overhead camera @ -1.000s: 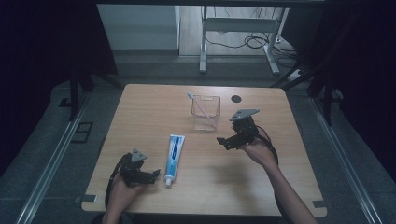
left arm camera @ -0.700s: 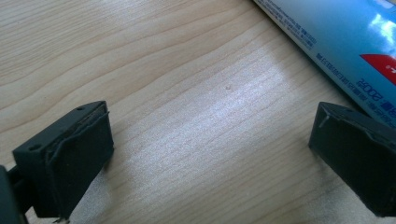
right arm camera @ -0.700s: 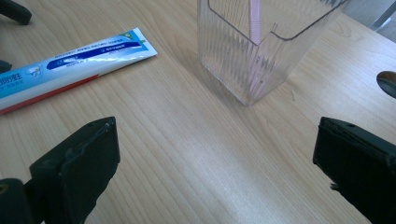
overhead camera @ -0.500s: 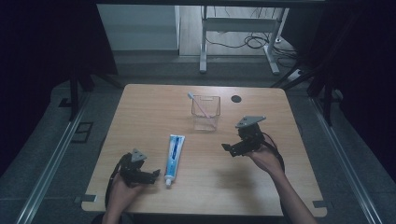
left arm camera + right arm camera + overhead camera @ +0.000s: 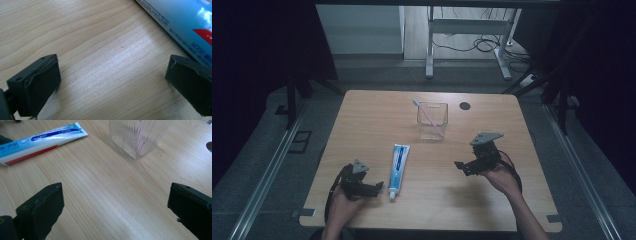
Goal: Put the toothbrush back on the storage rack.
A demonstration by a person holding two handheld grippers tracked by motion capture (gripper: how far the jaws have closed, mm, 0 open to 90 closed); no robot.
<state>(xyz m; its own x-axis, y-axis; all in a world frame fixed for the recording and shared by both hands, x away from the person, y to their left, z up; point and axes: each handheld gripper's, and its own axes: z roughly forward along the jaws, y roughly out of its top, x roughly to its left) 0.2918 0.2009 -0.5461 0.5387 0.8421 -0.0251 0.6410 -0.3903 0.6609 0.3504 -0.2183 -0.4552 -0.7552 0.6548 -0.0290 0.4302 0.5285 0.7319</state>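
While my left gripper rests jaws wide just beside the toothpaste tube on the wooden table, my right gripper hovers open, well apart. Behind the tube, a clear cup holds what looks like a toothbrush.

Toothbrush in cup, behind toothpaste

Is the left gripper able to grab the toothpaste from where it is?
Probably yes. The left gripper sits open right beside the cap end of the toothpaste tube, which lies flat on the table. Bare wood lies between them, so a short slide sideways should do.
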